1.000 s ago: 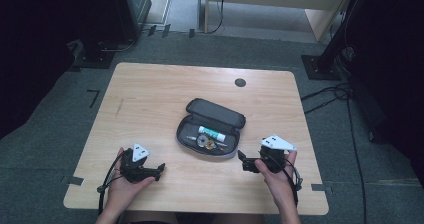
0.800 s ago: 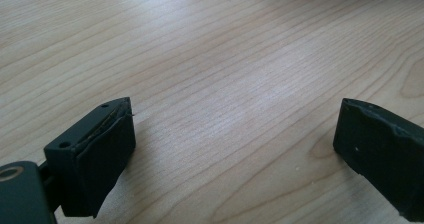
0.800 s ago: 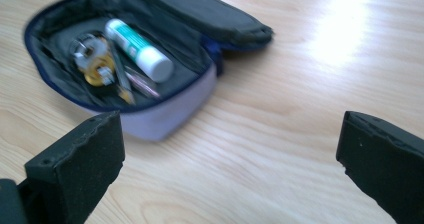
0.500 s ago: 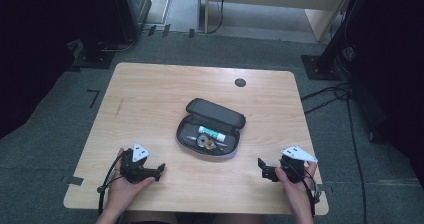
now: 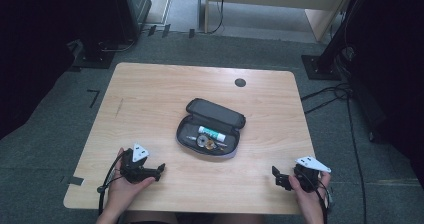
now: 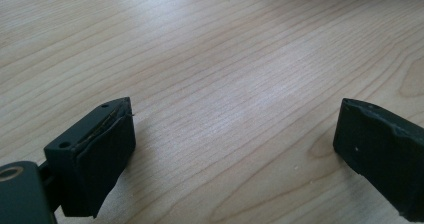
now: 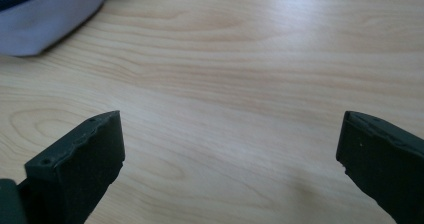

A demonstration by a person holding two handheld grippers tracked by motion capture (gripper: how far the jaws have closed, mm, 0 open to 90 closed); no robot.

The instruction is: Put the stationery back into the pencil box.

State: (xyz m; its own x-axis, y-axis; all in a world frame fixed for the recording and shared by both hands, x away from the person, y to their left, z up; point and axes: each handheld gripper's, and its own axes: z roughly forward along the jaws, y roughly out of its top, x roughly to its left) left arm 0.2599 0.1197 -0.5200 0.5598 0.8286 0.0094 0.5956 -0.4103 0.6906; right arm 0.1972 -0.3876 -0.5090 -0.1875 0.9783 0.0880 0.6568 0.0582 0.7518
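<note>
An open dark pencil case point(image 5: 216, 110) lies at the middle of the wooden table point(image 5: 150, 94). Inside it are a white and green tube point(image 5: 212, 132) and some small metal pieces point(image 5: 204, 142). My left gripper point(image 5: 160, 168) rests near the front left edge, held by a hand and pointing right. Its jaws stand wide apart over bare wood in the left gripper view point(image 6: 232, 154). My right gripper point(image 5: 276, 176) sits near the front right corner, pointing left. It is open point(image 7: 230, 159) with nothing between its jaws, and the case's grey edge point(image 7: 45, 14) lies farther off.
A round dark grommet point(image 5: 240, 82) sits in the table's far edge area. Black equipment stands point(image 5: 100, 49) and cables point(image 5: 340, 91) are on the carpet around the table. Bare wood lies between both grippers and the case.
My right gripper has moved right and back toward the front edge, away from the case. The left gripper and the case have stayed in place.
</note>
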